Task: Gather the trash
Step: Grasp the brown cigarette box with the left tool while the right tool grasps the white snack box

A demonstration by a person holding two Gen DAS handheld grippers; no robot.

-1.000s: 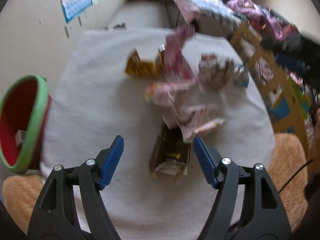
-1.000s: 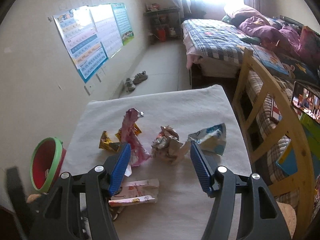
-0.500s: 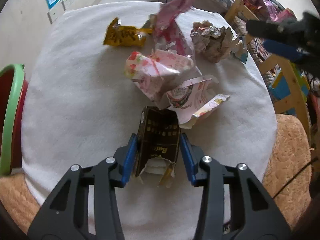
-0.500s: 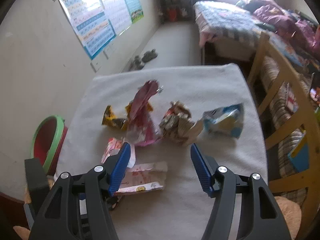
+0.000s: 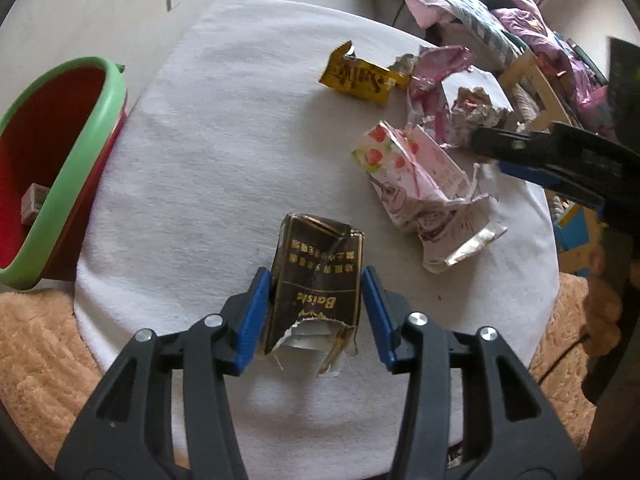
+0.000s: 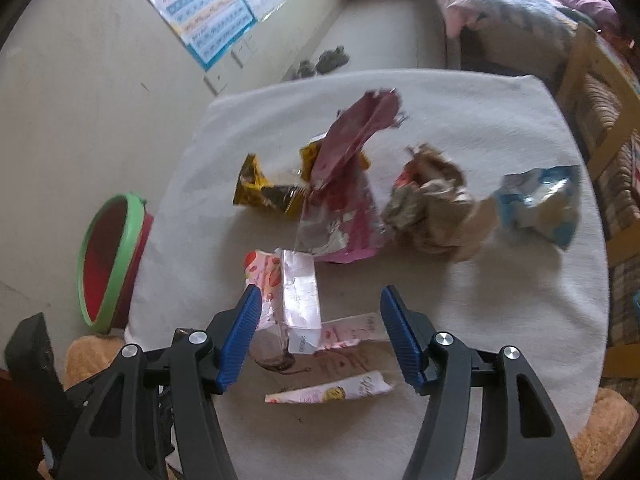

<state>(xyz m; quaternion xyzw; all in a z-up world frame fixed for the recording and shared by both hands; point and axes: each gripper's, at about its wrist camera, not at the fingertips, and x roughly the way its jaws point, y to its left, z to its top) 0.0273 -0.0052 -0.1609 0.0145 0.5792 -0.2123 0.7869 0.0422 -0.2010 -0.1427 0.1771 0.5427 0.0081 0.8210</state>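
Since a second ago, our left gripper has pinched the brown carton for the bin; our right gripper, seemingly gripping nothing, is closing around the strawberry carton.

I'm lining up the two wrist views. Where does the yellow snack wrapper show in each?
Left wrist: yellow snack wrapper lies upper centre-right, beside the pink foil bag.
Right wrist: yellow snack wrapper lies left of centre, partly behind the same bag.
Shared landmark: the green-rimmed red bin, at left in both.
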